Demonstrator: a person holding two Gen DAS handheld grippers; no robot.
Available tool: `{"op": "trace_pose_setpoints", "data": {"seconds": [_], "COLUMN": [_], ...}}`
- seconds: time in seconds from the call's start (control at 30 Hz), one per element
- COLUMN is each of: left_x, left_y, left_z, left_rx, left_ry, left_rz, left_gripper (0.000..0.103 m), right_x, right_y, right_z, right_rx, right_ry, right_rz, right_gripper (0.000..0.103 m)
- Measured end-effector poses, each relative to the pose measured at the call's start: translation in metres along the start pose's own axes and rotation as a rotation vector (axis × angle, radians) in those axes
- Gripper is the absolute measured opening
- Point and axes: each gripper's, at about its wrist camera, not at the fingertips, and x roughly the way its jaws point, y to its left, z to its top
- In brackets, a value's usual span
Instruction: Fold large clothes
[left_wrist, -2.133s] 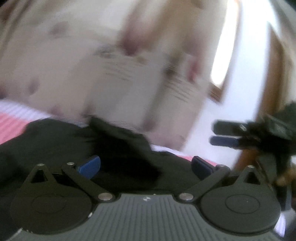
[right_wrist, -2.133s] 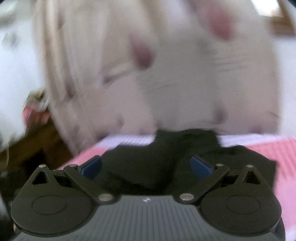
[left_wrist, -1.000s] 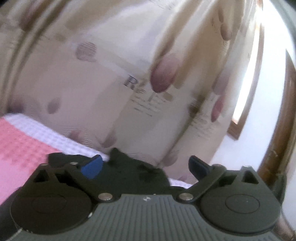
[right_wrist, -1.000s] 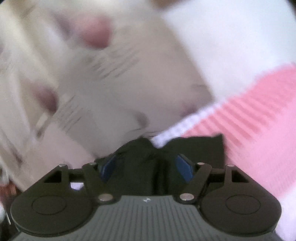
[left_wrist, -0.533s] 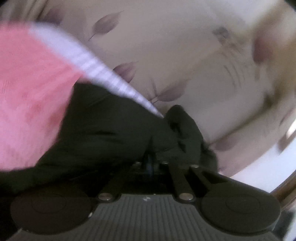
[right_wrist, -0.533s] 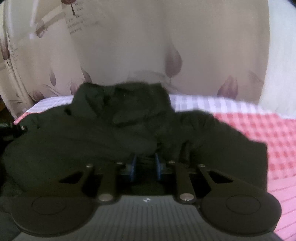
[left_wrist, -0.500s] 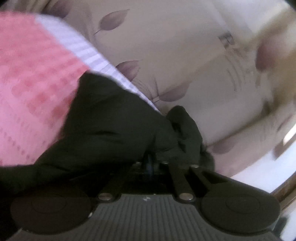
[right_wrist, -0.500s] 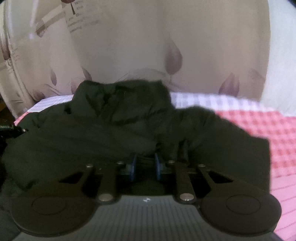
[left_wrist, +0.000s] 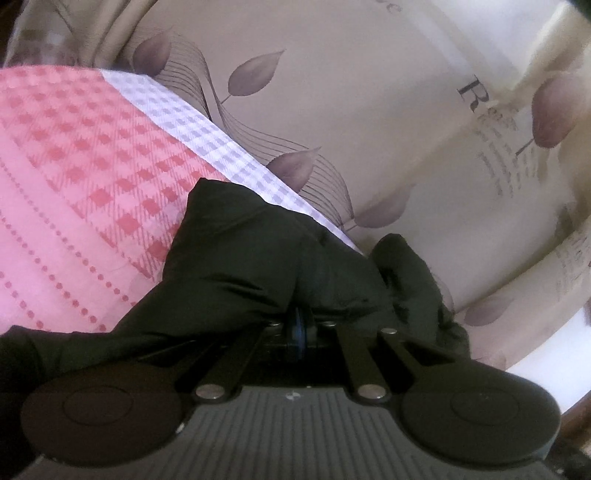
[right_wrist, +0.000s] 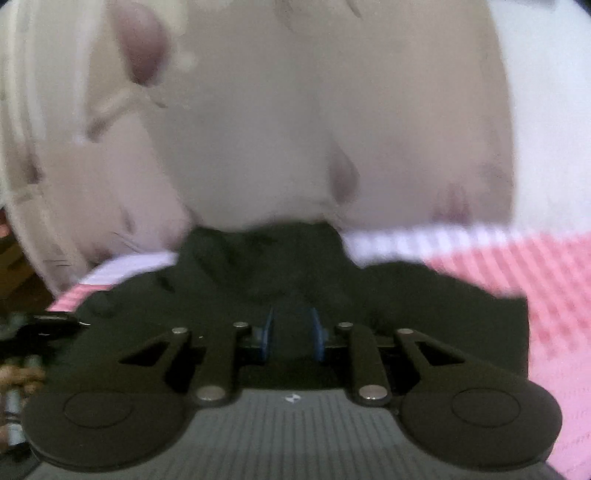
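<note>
Fabric of the black garment (left_wrist: 236, 266) was pinched in the left gripper (left_wrist: 300, 326), whose blue pads (left_wrist: 295, 328) met with the cloth bunched over them; the tool pointed low across the pink checked bedspread (left_wrist: 74, 166) toward the leaf-print curtain (left_wrist: 369, 110); the garment lay on the bedspread, its far fold reaching the pale checked border (left_wrist: 207, 133) next to the curtain, with bare pink cloth left of the garment. The right gripper (right_wrist: 291, 334) sat level over the garment (right_wrist: 424, 295); its blue pads (right_wrist: 317, 332) stood somewhat apart with dark cloth between them, and in this blurred view I cannot tell whether they gripped it; pink bedspread (right_wrist: 554, 314) showed right of the garment, and the curtain (right_wrist: 295, 129) hung behind it.
</note>
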Motion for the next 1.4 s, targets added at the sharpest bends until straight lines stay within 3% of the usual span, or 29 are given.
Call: {"op": "trace_pose_setpoints", "data": {"seconds": [0.17, 0.27, 0.37, 0.47, 0.67, 0.77, 0.9, 1.07, 1.17, 1.3, 1.4], "left_x": [0.0, 0.0, 0.0, 0.0, -0.006, -0.005, -0.004, -0.005, -0.006, 0.015, 0.016], "left_y": [0.001, 0.002, -0.001, 0.0, 0.006, -0.001, -0.01, -0.015, -0.028, -0.024, -0.016], "left_z": [-0.002, -0.002, -0.002, -0.001, 0.003, 0.01, 0.022, 0.04, 0.044, 0.042, 0.03], "left_rx": [-0.004, -0.012, 0.005, -0.005, -0.043, 0.021, 0.173, 0.237, 0.298, 0.295, 0.308], "left_ry": [-0.003, -0.005, -0.001, -0.003, -0.026, 0.003, 0.021, 0.044, 0.019, 0.078, 0.043], "left_rz": [0.013, 0.015, 0.026, 0.025, 0.049, 0.093, 0.206, 0.304, 0.31, 0.326, 0.324], "left_gripper": [0.011, 0.011, 0.011, 0.011, 0.011, 0.011, 0.011, 0.011, 0.011, 0.011, 0.011], "right_x": [0.033, 0.068, 0.07, 0.059, 0.041, 0.037, 0.04, 0.037, 0.038, 0.037, 0.036], "right_y": [0.041, 0.035, -0.003, -0.032, -0.06, -0.073, -0.066, -0.063, -0.056, -0.048, -0.044], "right_z": [0.005, -0.009, -0.018, -0.021, -0.018, -0.014, -0.015, -0.018, -0.022, -0.027, -0.031], "right_rx": [-0.216, -0.284, -0.179, -0.082, 0.063, 0.145, 0.08, 0.067, 0.023, -0.014, -0.047], "right_ry": [0.085, 0.209, 0.213, 0.209, 0.208, 0.217, 0.224, 0.222, 0.211, 0.182, 0.169], "right_rz": [0.019, -0.058, -0.062, -0.002, 0.058, 0.083, 0.056, 0.041, 0.011, -0.02, -0.035], "right_gripper": [0.022, 0.02, 0.018, 0.017, 0.014, 0.012, 0.012, 0.012, 0.012, 0.012, 0.012]}}
